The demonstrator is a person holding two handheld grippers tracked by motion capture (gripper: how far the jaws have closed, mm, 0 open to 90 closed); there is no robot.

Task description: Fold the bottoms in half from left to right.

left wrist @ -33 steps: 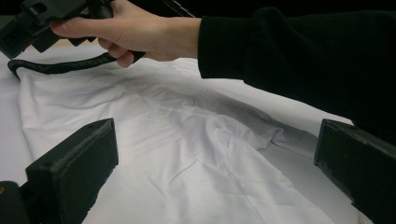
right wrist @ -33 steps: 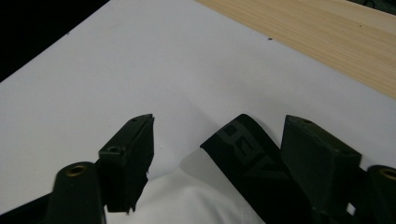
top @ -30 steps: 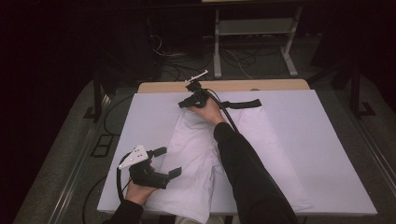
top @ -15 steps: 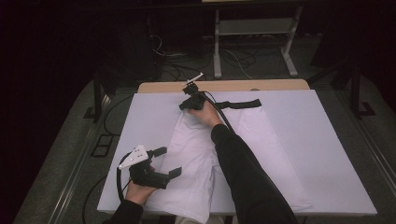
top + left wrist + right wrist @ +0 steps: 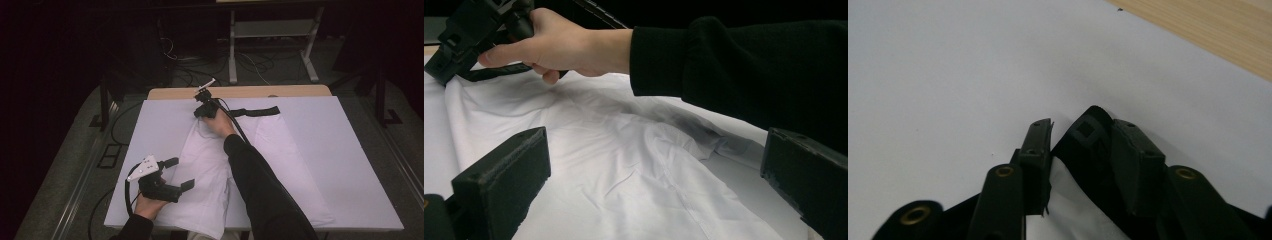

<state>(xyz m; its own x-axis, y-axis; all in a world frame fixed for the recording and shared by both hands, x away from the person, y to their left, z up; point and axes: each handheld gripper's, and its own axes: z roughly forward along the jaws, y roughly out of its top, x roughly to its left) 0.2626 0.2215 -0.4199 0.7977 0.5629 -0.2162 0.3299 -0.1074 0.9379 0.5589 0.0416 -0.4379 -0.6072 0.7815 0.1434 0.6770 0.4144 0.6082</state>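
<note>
Your right gripper [image 5: 204, 102] sits at the far edge of the white garment [image 5: 210, 170], where a black woven strap [image 5: 257, 111] runs off to the right along the waistband. In the right gripper view its matte black jaws have just been closing, and between them you can see a fold of black band with a square slot and a wedge of white cloth; the pads seem to press on that band, though the close, dark view leaves it a little uncertain. The garment lies flat in the middle of the table [image 5: 350, 165], which is covered in a smooth pale sheet, with a strip of light wood grain showing at the far edge. The cloth is thin and softly creased, with a stitched seam running down it in the left gripper view. Your left gripper [image 5: 172, 174] hovers above the near left part of the garment, its blocky, rough-textured jaws spread wide and holding nothing. Your dark sleeve [image 5: 260, 185] crosses the cloth diagonally.
</note>
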